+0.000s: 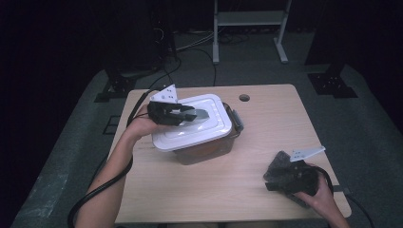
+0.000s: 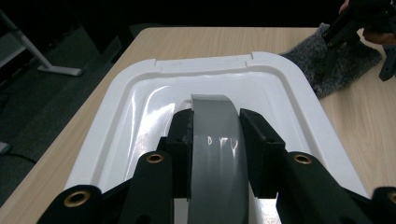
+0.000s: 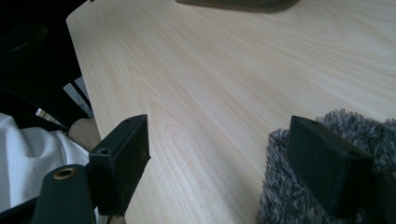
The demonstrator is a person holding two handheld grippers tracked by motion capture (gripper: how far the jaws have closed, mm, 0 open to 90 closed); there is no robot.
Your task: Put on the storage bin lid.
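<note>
A clear storage box with a white lid stands left of the table's middle. My left gripper lies on top of the lid, shut on its flat grey handle. In the left gripper view the two jaws press the sides of the handle above the lid's recessed top. Near the front right corner my right gripper sits open over a grey fuzzy cloth. In the right gripper view its jaws are wide apart, and the right one rests on the cloth.
The light wooden table has a cable hole near its far edge. A grey latch hangs on the box's right end. A metal shelf frame and black stands sit on the floor behind. Cables trail off the table's left side.
</note>
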